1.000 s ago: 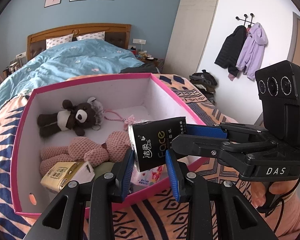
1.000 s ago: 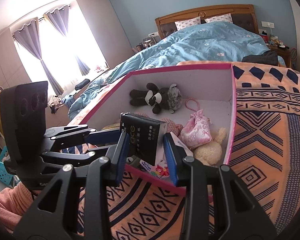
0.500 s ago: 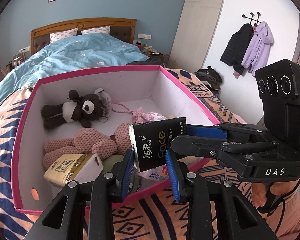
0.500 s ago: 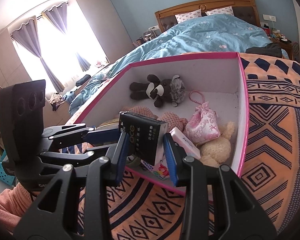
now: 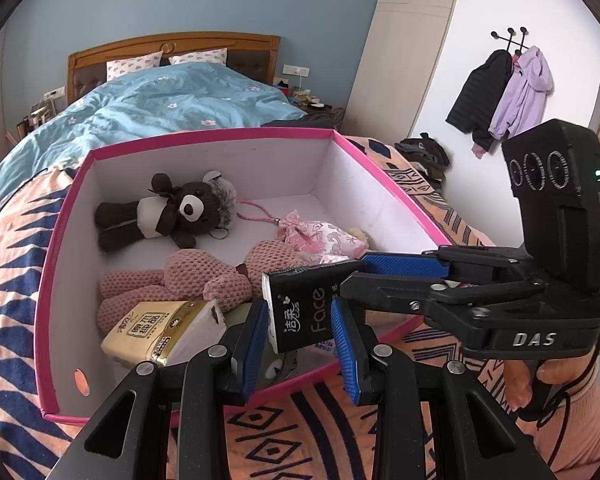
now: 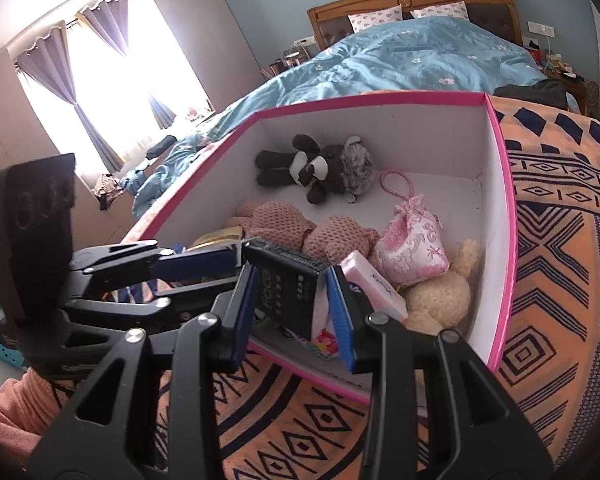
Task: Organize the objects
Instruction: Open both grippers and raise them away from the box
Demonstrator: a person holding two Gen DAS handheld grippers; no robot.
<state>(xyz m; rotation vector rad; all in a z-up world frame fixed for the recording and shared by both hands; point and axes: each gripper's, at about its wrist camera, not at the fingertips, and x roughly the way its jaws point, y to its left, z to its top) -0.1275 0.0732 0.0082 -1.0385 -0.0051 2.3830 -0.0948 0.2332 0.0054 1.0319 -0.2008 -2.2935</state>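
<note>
A black tissue pack [image 5: 312, 310] lettered "Face" hangs over the near rim of a pink-edged white box [image 5: 204, 136]. My left gripper [image 5: 300, 314] is shut on its near end, blue pads pressing both sides. From the right, my right gripper [image 5: 354, 274] is clamped on the pack's other end. In the right wrist view the pack [image 6: 288, 292] sits between the right gripper's [image 6: 291, 276] pads, and the left gripper [image 6: 236, 262] reaches in from the left. The box [image 6: 380, 100] rests on a patterned orange blanket [image 6: 560, 240].
Inside the box lie a dark brown bear [image 5: 172, 210], a pink knitted toy [image 5: 192, 276], a yellow tissue pack [image 5: 160, 332], a pink pouch [image 5: 324, 236], a cream plush [image 6: 440, 296] and a small pink packet [image 6: 374, 284]. A bed with a blue duvet [image 5: 160, 108] stands behind.
Both grippers, still clamped on the black pack, have eased a little forward and down towards the box; the box fills more of both views.
</note>
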